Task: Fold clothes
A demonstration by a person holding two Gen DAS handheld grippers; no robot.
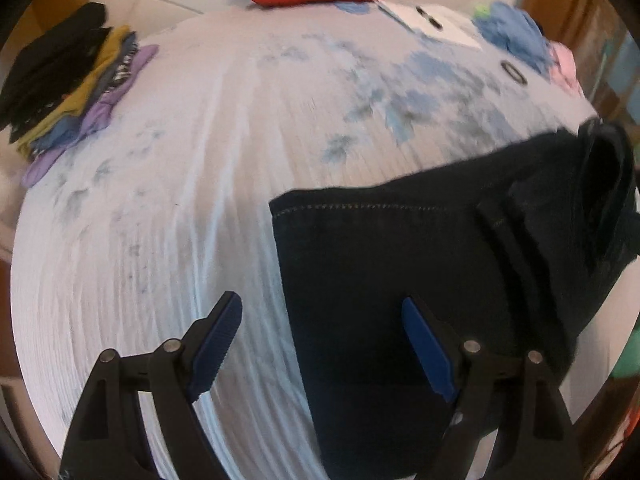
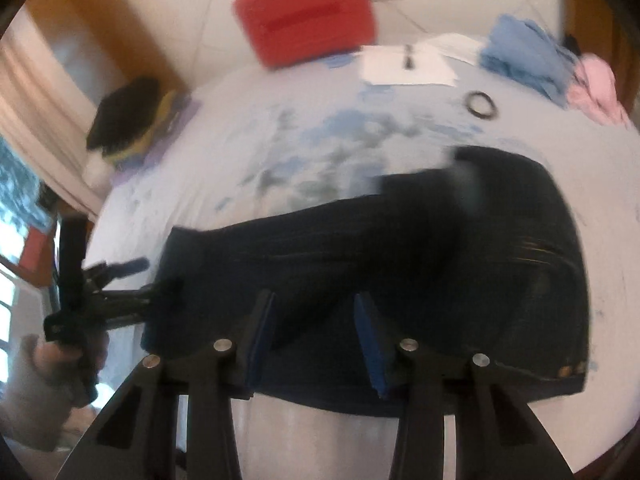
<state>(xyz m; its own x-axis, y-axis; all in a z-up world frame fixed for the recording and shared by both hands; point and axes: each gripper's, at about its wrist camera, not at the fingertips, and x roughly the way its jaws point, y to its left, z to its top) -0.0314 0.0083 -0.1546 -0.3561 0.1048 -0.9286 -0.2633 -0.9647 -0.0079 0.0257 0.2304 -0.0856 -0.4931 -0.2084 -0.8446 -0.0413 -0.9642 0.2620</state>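
Left wrist view: the left tool point(image 1: 320, 344) is wide open, holding nothing. Dark jeans point(image 1: 420, 280) lie doubled over on the bed point(image 1: 180, 200) just ahead — the right tool point(image 2: 314, 332) is open too. A folded pile point(image 1: 68, 84) sits far left; loose clothes point(image 2: 532, 56) wait far right.

A floral-sheeted bed point(image 1: 200, 160) carries dark jeans point(image 1: 400, 260), a folded stack point(image 1: 68, 88), a red bag point(image 2: 308, 20) and paper point(image 2: 404, 66)
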